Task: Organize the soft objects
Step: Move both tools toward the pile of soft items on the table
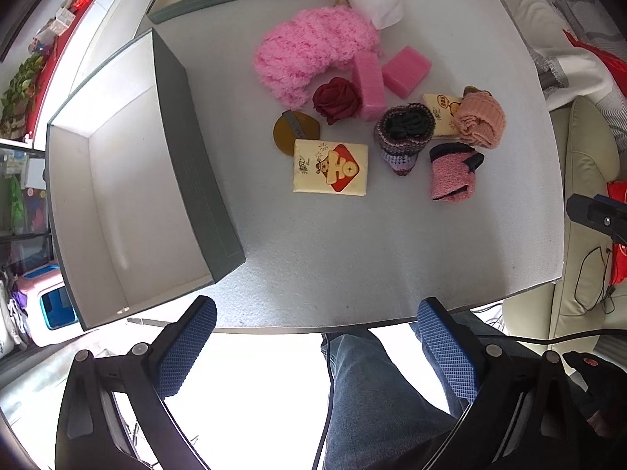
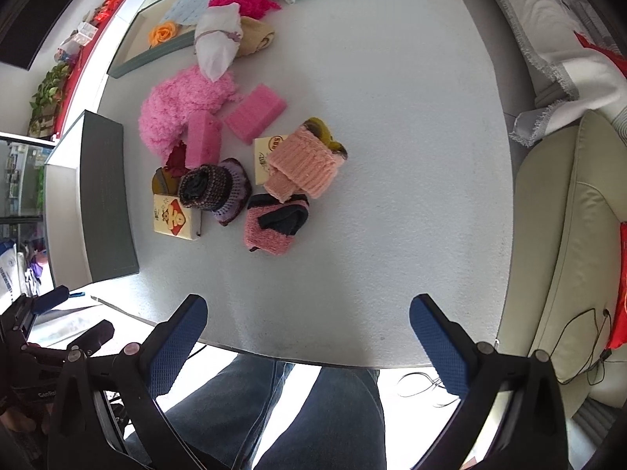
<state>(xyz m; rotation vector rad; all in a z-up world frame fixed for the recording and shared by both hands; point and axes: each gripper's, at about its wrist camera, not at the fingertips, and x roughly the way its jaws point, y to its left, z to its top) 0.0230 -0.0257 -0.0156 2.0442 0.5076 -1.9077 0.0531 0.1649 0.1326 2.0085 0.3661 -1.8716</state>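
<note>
On table (image 1: 352, 258): fluffy pink yarn bundle (image 1: 313, 55), rumpled.

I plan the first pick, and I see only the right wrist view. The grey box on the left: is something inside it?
Observer: No. The left wrist view looks into the box; its white inside holds nothing.
Operator: What is the red thing behind the upright sponge?
Observer: A dark red rose, whole, right beside the sponge.
Operator: Is the left gripper open?
Observer: Yes. The left gripper is open, fingers wide apart, holding nothing.
</note>
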